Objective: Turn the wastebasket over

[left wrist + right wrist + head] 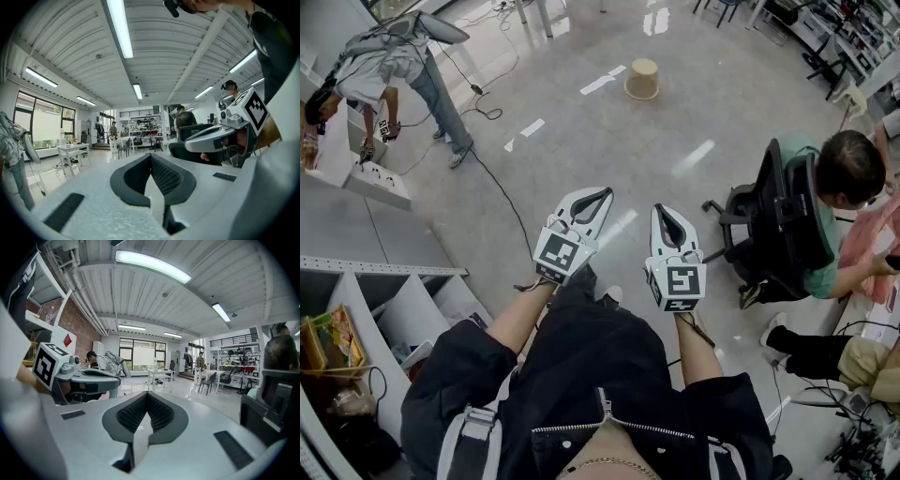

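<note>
The tan wastebasket [642, 80] stands on the grey floor far ahead, its wider end on the ground, well beyond both grippers. My left gripper [598, 196] and right gripper [664, 212] are held side by side in front of my body, both shut with nothing between the jaws. In the left gripper view my left gripper [151, 156] points out across the room, with the right gripper's body at the right. The right gripper [147, 394] in its own view looks level into the room too, and the wastebasket is not seen there.
A person in a black office chair [773, 225] sits close on the right. Another person [394, 70] stands at a white bench at the upper left, with cables [502, 192] trailing over the floor. Shelving [366, 300] is at my left.
</note>
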The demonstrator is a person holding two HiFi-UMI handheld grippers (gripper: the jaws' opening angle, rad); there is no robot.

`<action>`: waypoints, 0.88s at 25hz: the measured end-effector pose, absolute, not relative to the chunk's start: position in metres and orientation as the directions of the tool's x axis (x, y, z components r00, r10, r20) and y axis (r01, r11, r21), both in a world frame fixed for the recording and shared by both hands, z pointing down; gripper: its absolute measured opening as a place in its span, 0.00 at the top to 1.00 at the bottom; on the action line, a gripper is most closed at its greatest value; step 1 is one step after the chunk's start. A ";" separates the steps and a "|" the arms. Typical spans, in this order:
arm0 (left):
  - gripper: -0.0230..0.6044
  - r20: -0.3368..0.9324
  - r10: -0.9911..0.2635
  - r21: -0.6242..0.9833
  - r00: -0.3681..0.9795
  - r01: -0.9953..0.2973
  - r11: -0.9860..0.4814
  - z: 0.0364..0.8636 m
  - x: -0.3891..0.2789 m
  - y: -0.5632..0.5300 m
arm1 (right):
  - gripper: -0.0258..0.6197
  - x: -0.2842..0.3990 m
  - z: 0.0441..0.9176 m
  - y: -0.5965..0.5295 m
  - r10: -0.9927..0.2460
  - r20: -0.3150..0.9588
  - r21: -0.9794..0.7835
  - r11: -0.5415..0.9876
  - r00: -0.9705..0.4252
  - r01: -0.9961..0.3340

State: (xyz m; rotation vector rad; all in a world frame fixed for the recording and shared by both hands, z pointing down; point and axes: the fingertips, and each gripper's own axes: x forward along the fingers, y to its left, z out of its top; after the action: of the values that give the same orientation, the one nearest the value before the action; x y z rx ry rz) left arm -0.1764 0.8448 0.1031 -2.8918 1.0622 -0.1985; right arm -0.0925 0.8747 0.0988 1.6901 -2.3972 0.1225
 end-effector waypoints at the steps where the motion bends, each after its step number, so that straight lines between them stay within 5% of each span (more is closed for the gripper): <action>1: 0.96 0.102 -0.648 -0.094 0.755 -0.641 -0.762 0.104 -0.176 0.846 | 0.95 -0.092 0.100 0.876 -0.922 0.216 0.050 0.340 -0.323 -0.939; 22: 0.96 0.115 -0.641 -0.071 0.759 -0.637 -0.767 0.103 -0.167 0.852 | 0.94 -0.094 0.093 0.887 -0.914 0.192 0.047 0.371 -0.356 -0.927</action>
State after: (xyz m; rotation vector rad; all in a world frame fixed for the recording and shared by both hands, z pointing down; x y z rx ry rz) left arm -0.1673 0.8524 0.1030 -2.9199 1.0612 -0.2061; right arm -0.0939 0.8868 0.0927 1.6610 -2.4418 0.1032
